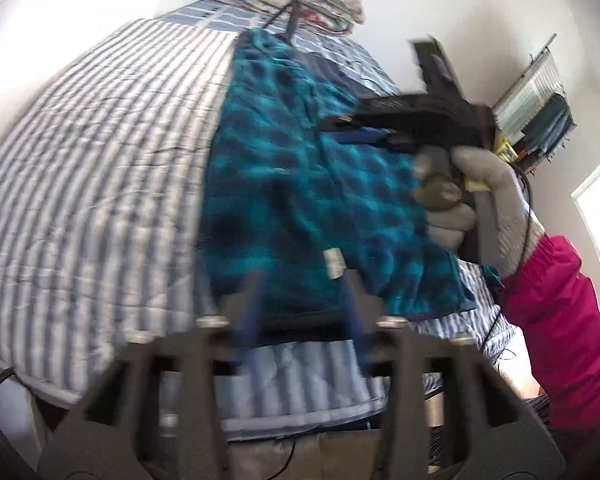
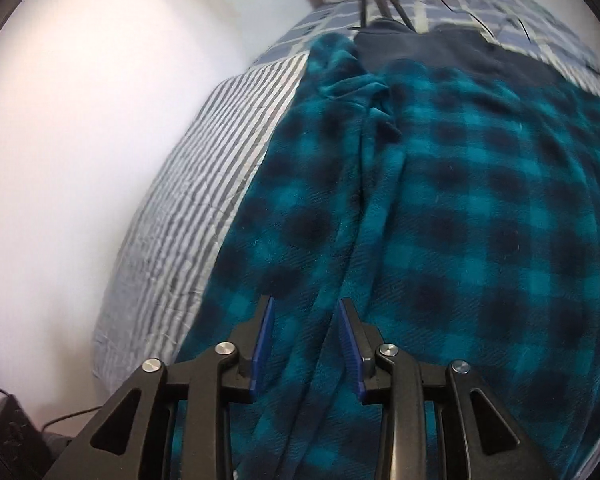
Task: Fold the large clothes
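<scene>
Both tools open, gripping nothing: left tool at near hem of teal plaid fleece; right tool directly above it, on striped bed.

Teal plaid fleece garment spread flat.

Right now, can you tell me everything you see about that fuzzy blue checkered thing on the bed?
The teal checkered garment looks like soft fleece, patterned in teal and dark navy squares. It lies spread lengthwise on the striped bed cover, rumpled, with long folds down its middle and a dark navy part at the far end. A small pale tag shows near its close edge. Both tongs are open above it, gripping nothing.
</scene>
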Tool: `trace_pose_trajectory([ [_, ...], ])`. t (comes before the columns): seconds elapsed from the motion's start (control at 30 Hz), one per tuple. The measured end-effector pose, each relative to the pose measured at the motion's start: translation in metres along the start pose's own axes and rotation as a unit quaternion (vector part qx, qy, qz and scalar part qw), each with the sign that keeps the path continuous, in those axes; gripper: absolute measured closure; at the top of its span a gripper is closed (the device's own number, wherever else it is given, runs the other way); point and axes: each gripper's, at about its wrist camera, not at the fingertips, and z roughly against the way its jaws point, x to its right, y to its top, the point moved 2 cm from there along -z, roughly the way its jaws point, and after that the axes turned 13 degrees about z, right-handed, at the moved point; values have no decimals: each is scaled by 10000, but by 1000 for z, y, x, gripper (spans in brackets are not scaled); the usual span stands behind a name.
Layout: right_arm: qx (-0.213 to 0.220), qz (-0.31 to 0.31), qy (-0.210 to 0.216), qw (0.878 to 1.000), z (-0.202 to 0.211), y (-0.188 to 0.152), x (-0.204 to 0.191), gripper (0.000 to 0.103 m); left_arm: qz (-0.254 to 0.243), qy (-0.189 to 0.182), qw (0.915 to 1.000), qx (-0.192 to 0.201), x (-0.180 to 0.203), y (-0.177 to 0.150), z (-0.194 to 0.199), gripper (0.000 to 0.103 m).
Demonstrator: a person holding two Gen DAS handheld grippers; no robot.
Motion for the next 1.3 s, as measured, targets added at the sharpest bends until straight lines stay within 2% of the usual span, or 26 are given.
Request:
trace_pose_trajectory([
  [0.07, -20, 50, -161, 9999, -4, 6, 1, 62, -280, 113, 9995, -12, 16, -5, -9, 54],
  [0.13, 22, -53, -203, 9998, -6, 14, 7, 59, -592, 374, 9975, -41, 27, -11, -24, 54],
  [0.27, 52, -178, -244, 9995, -18, 38, 18, 58, -643, 676, 9953, -257, 24, -17, -52, 58],
  [0.33, 30, -95, -364, 9993, -27, 48, 17, 58, -587, 749, 9948, -370, 18, -21, -65, 71],
  [0.4, -4, 37, -456, 9990, -38, 59, 15, 58, -602, 748, 9942, -483, 16, -26, -76, 79],
  [0.47, -89, 241, -664, 9975, -47, 66, 9, 58, -709, 740, 9935, -490, 17, -31, -80, 87],
  [0.53, -248, 401, -988, 9940, -56, 70, 8, 58, -758, 684, 9935, -507, 18, -33, -82, 100],
  [0.57, -350, 442, -1141, 9919, -62, 71, 9, 58, -751, 642, 9937, -522, 18, -34, -83, 101],
  [0.63, -536, 492, -1386, 9877, -74, 72, 14, 66, -725, 595, 9942, -522, 18, -31, -87, 103],
  [0.7, -631, 527, -1424, 9864, -81, 71, 17, 90, -571, 438, 9960, -522, 16, -29, -82, 103],
  [0.73, -608, 522, -1387, 9871, -82, 70, 17, 94, -457, 334, 9970, -531, 16, -28, -78, 103],
  [0.87, -417, 397, -1199, 9911, -70, 72, 21, 99, -61, -241, 9981, -568, 20, -22, -58, 103],
  [1.0, -96, 169, -773, 9968, -46, 79, 26, 99, -265, -493, 9972, -500, 40, -20, -47, 103],
  [1.03, -37, 80, -679, 9977, -40, 80, 29, 99, -325, -415, 9976, -457, 44, -21, -47, 103],
  [1.1, 83, -18, -593, 9982, -30, 81, 35, 100, -545, -7, 9984, -133, 48, -22, -45, 103],
  [1.17, 79, 43, -533, 9985, -28, 79, 36, 99, -536, 239, 9982, -86, 44, -19, -48, 103],
  [1.2, 57, 98, -552, 9984, -29, 77, 35, 99, -534, 381, 9977, -158, 41, -18, -52, 91],
  [1.23, 16, 149, -605, 9981, -32, 77, 33, 99, -586, 415, 9970, -273, 37, -19, -58, 73],
  [1.27, -27, 169, -650, 9977, -36, 77, 32, 99, -628, 488, 9964, -309, 36, -20, -64, 68],
  [1.3, -51, 152, -662, 9977, -37, 77, 32, 99, -712, 650, 9946, -386, 33, -23, -71, 67],
])
